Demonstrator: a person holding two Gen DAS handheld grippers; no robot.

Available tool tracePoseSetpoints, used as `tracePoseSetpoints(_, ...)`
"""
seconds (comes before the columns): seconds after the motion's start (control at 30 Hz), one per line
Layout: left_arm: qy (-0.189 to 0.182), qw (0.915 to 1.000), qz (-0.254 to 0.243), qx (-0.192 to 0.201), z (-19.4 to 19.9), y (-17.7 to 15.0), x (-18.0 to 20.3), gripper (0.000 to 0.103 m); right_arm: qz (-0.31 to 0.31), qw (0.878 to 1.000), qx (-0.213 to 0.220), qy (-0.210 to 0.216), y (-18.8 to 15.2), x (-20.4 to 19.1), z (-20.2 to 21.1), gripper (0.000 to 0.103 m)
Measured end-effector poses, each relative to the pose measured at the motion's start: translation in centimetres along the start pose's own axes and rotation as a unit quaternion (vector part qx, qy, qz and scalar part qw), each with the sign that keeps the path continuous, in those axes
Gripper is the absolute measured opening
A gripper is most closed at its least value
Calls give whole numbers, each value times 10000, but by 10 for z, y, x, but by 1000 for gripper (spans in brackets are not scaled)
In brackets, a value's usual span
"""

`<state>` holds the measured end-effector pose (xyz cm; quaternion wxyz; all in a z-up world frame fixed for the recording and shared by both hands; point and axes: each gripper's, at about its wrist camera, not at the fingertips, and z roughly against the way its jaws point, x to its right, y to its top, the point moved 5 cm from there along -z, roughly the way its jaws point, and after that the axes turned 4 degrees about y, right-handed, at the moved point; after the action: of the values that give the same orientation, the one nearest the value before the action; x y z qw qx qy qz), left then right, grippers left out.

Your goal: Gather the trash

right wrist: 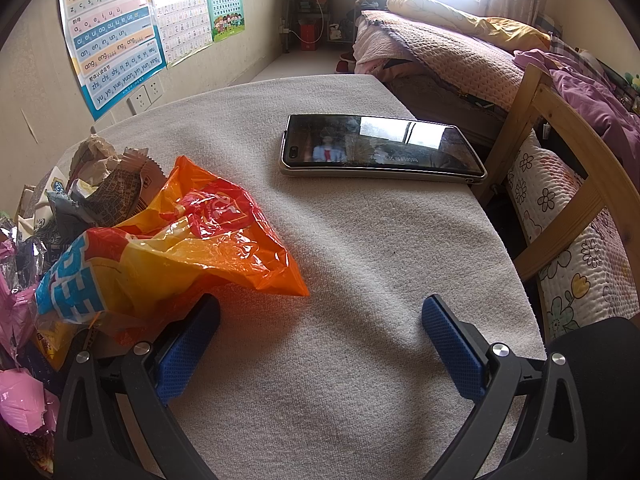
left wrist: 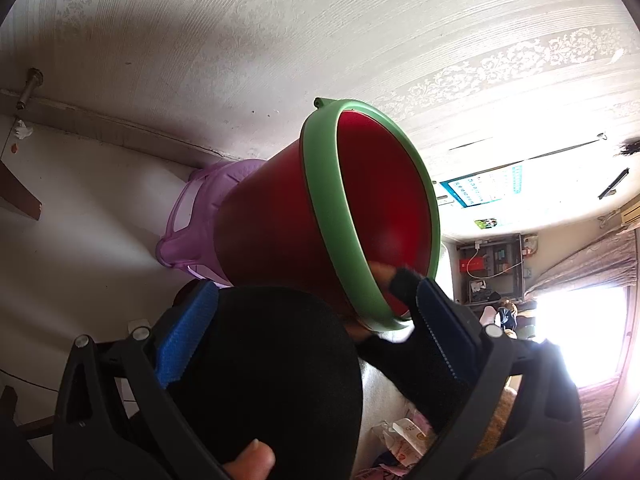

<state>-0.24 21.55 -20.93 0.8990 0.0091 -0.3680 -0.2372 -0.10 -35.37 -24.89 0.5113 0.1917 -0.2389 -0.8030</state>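
On the grey cloth-covered table [right wrist: 340,280], at its left side in the right wrist view, lies a heap of trash. On top is a crumpled orange and yellow plastic bag [right wrist: 180,240] with red print and a blue-and-white patch at its left end. Behind it sit grey and brown wrappers [right wrist: 108,184]; pink foil [right wrist: 20,396] shows at the lower left edge. The right gripper [right wrist: 320,344] hangs low over the cloth with its blue-padded fingers [right wrist: 452,348] spread wide and nothing between them; its left finger is just beside, perhaps touching, the bag's lower edge. A phone [right wrist: 380,150] lies flat farther back on the table, well apart from the heap. A bed [right wrist: 460,52] and a wooden chair [right wrist: 560,184] stand to the right.

In the left wrist view, the left gripper [left wrist: 316,336] also has its fingers apart. A black sleeve fills much of the gap between them. Just beyond, a hand in a black fingerless glove [left wrist: 384,304] grips the green rim of a red bin [left wrist: 320,216], thumb inside. The bin looks tilted, its mouth facing the camera. Behind it is a purple stool [left wrist: 196,216] by the wall.
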Motion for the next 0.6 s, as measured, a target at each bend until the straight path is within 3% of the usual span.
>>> tracePoseSetpoints(0.6,60,10000,-3,0,-1,0,0,98,0,10000,1,1,0,0,0,97)
